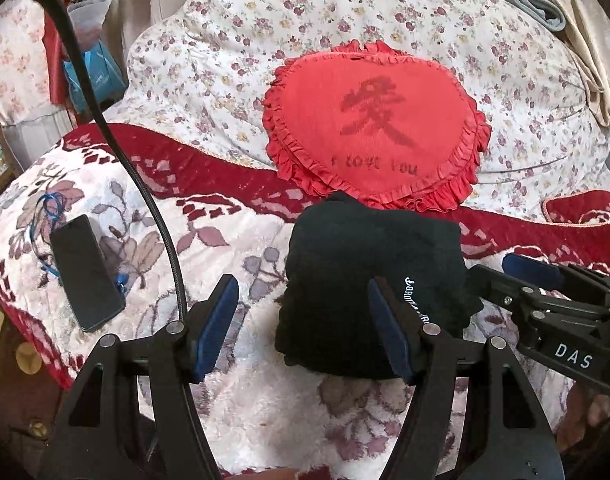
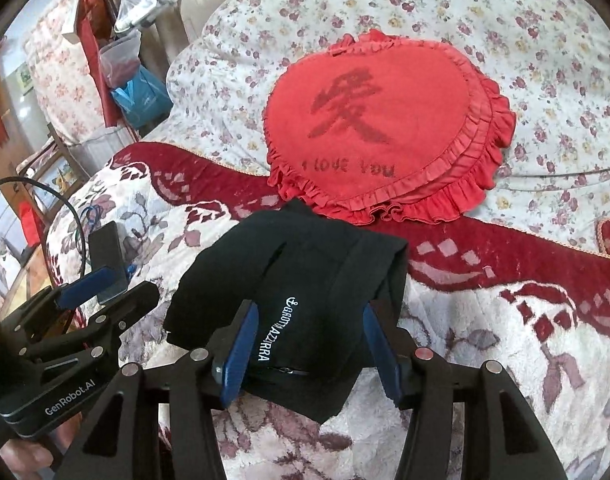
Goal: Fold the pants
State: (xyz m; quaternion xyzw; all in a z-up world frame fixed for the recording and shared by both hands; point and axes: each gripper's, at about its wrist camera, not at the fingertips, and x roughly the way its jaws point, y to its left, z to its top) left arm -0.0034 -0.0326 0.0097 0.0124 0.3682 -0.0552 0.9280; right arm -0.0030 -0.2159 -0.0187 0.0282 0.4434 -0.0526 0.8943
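The black cotton pants [image 2: 301,300], folded into a compact bundle on the plush floral bed blanket [image 2: 485,340], lay released beneath both tongs, left [image 1: 303,330] and right [image 2: 311,350], each spread wide with nothing gripped.

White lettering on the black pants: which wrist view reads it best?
Right wrist. The white lettering lies unobstructed on the folded black pants, legible nearly end to end between the open tongs. In the left wrist view the lettering is small, curved by the lens, and its lower end is cut off by a blue pad.
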